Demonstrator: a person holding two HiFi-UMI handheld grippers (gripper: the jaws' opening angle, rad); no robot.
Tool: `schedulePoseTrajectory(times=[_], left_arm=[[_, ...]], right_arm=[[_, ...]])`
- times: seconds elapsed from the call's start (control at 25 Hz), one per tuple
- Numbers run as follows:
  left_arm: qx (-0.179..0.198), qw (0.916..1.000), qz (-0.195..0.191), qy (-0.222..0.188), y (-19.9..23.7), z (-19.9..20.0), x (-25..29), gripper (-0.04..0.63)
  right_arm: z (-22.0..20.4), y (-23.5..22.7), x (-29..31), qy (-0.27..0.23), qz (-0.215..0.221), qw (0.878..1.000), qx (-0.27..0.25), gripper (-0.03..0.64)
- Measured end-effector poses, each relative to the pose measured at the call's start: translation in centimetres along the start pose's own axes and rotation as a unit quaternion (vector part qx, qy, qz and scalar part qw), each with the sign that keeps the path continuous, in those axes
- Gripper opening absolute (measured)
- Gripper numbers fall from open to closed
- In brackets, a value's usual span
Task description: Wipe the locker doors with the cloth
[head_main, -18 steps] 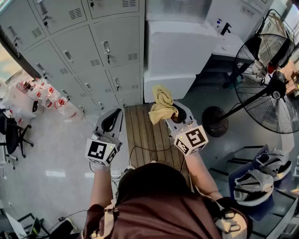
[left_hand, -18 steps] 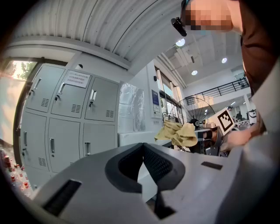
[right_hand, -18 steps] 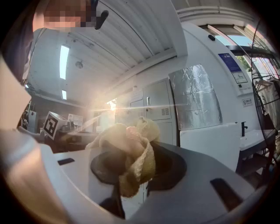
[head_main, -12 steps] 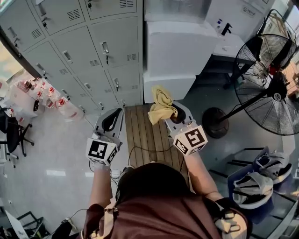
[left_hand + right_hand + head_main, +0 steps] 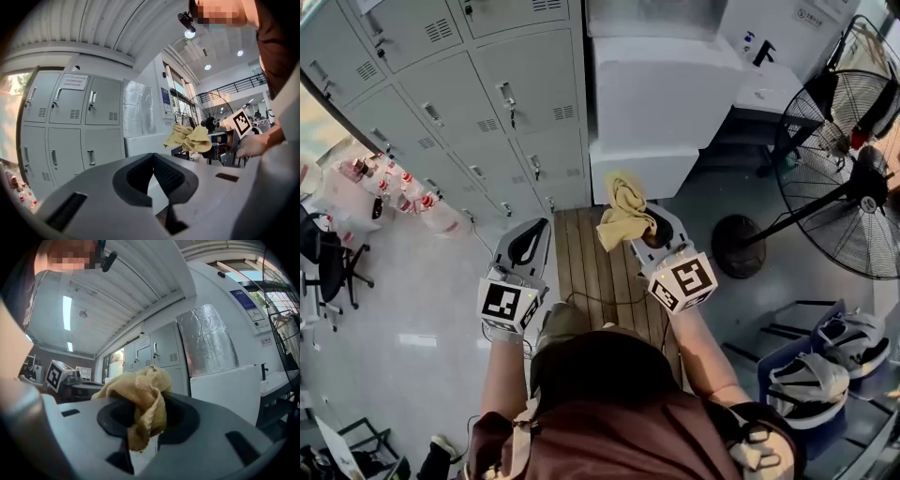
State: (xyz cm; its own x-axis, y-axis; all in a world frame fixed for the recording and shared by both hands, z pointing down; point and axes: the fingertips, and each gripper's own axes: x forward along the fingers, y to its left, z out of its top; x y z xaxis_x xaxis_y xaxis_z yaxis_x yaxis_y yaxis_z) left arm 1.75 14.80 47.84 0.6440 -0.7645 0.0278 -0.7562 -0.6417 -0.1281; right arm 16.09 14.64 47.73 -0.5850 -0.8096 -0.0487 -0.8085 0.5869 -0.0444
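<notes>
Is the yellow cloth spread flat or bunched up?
Bunched up: the crumpled yellow cloth hangs in folds, pinched between the jaws of the right gripper.

Metal, cloth, wood, foil.
Smooth grey sheet-metal locker doors (image 5: 525, 103); nubbly, matt mustard-yellow cloth (image 5: 623, 211); slatted brown wooden floor mat (image 5: 586, 258); crinkled shiny silver foil panel (image 5: 208, 341).

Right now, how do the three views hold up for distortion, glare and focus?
Head view: sharp and evenly lit, though the wide lens bends the lockers, and the window at left blows out. Left gripper view: fisheye with black corners, ceiling lamps clip to white. Right gripper view: same fisheye; the cloth sits close and slightly soft.
</notes>
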Motion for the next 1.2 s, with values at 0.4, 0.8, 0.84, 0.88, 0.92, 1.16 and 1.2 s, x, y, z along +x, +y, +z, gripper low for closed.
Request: schedulePoseTrajectory(times=[0.4,0.8,0.84,0.88,0.92,1.16,1.2], left_arm=[[-0.011,0.9997,-0.008,-0.020,9.9,-1.3,6.6,0.009],[-0.001,0.9985,-0.020,-0.051,22.3,0.0,12.4,0.009],[-0.001,0.9986,-0.017,-0.050,23.3,0.0,12.6,0.009],[0.000,0.9987,-0.014,-0.049,24.1,0.1,12.8,0.009],[0.000,0.9987,-0.010,-0.050,24.9,0.3,13.0,0.009],[-0.002,0.9987,0.008,-0.051,28.0,1.6,14.7,0.009],[0.000,0.9987,0.010,-0.051,28.3,1.8,15.1,0.009]], right_arm=[[0.7,-4.9,10.4,0.017,-0.048,0.998,-0.049,0.130],[6.6,-8.9,24.3,-0.009,-0.099,0.986,-0.134,0.130],[7.3,-9.2,25.3,-0.014,-0.103,0.985,-0.141,0.130],[8.1,-9.5,26.2,-0.020,-0.106,0.983,-0.147,0.130],[9.0,-9.7,27.1,-0.025,-0.108,0.982,-0.153,0.130],[14.7,-11.8,32.3,-0.055,-0.112,0.970,-0.208,0.132],[15.9,-12.3,33.1,-0.063,-0.113,0.967,-0.218,0.132]])
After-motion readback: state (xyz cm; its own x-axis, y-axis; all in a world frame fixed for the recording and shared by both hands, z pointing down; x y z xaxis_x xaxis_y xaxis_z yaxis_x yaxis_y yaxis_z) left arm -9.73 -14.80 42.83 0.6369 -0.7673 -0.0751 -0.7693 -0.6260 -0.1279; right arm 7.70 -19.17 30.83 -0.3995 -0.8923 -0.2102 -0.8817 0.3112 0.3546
